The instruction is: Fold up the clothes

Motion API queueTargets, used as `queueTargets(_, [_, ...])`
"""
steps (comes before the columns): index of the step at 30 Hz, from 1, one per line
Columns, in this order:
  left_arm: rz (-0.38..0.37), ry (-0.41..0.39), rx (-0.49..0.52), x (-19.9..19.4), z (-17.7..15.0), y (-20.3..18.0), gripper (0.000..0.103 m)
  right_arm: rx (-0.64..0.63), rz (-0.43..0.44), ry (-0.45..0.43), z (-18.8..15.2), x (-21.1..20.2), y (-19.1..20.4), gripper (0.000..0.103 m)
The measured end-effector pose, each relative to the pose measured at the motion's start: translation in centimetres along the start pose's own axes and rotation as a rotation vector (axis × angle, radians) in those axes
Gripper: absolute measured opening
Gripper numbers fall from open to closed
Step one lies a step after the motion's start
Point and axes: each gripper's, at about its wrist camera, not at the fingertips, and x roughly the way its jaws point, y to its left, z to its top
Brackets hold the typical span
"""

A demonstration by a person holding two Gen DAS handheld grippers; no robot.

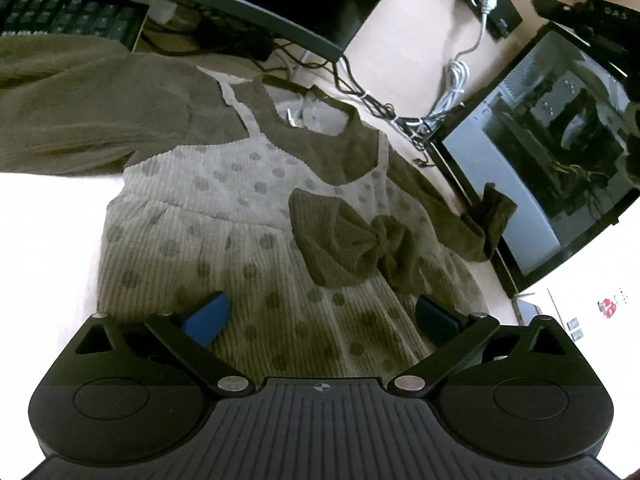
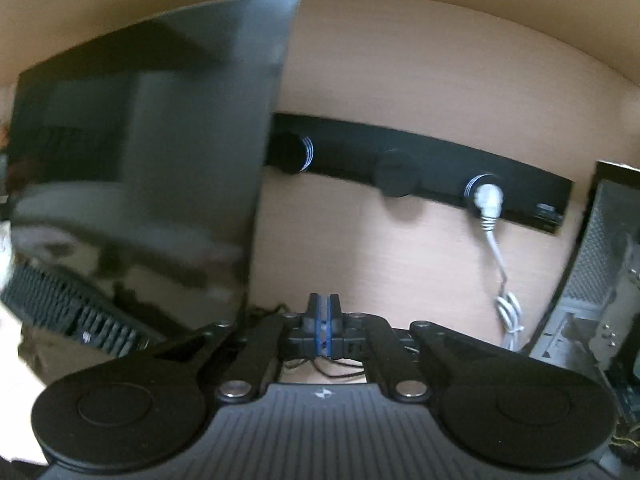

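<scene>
A child's beige dress (image 1: pixel 224 216) with grey polka dots, brown sleeves and a brown bow (image 1: pixel 360 244) lies flat on the white table, front up, neck toward the far side. Its left sleeve (image 1: pixel 80 100) spreads wide; its right sleeve (image 1: pixel 476 224) bends beside the computer case. My left gripper (image 1: pixel 320 316) is open, hovering over the skirt with blue pads on either side. My right gripper (image 2: pixel 324 316) is shut with nothing between its pads, raised and pointing at the wall; the dress is not in its view.
A black monitor (image 2: pixel 140 160) and keyboard (image 1: pixel 68 16) stand at the back. A glass-sided computer case (image 1: pixel 552 152) stands right of the dress. A black socket strip (image 2: pixel 420 168) with a white plug and cables (image 1: pixel 452 80) runs along the wall.
</scene>
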Motion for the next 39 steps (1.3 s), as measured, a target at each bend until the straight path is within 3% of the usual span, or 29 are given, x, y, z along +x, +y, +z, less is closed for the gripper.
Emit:
queueTargets(5, [-0.023,-0.004,-0.035,-0.2,0.2,0.6,0.103,0.121,-0.069,0.144,-6.4,0.0,-1.7,0.018])
queueTargets(7, [-0.033,-0.002,-0.053,-0.2,0.3,0.9,0.103,0.194,-0.127,0.204,-10.0,-0.1,-2.8,0.031])
queueTargets(10, [-0.035,0.004,-0.058,-0.1,0.4,1.0,0.103,0.283,-0.244,0.271,-15.0,-0.6,-4.2,0.042])
queueTargets(15, [-0.011,0.016,-0.021,0.0,0.2,0.4,0.103,0.24,-0.472,0.321,-20.5,-0.8,-5.9,0.051])
queueTargets(19, [0.014,0.03,0.002,0.3,0.3,-0.2,0.103,0.254,-0.547,0.31,-21.4,-0.5,-7.7,0.053])
queueTargets(33, [0.07,0.06,0.019,0.7,0.6,-1.0,0.103,0.315,-0.547,0.295,-21.6,5.7,-10.6,0.052])
queueTargets(34, [0.071,0.06,0.02,0.7,0.6,-1.0,0.103,0.316,-0.541,0.299,-21.6,5.9,-10.7,0.049])
queueTargets(35, [0.072,0.06,0.021,0.7,0.6,-1.0,0.103,0.311,-0.531,0.302,-21.4,6.2,-10.7,0.04])
queueTargets(36, [0.072,0.06,0.021,0.7,0.6,-1.0,0.103,0.304,-0.515,0.304,-21.1,6.3,-10.8,0.013])
queueTargets(37, [0.07,0.059,0.018,0.6,0.6,-1.0,0.103,0.307,-0.494,0.297,-20.5,6.2,-10.8,0.007])
queueTargets(39, [0.063,0.056,0.011,0.6,0.6,-0.9,0.103,0.31,-0.447,0.261,-18.6,5.7,-10.6,0.007])
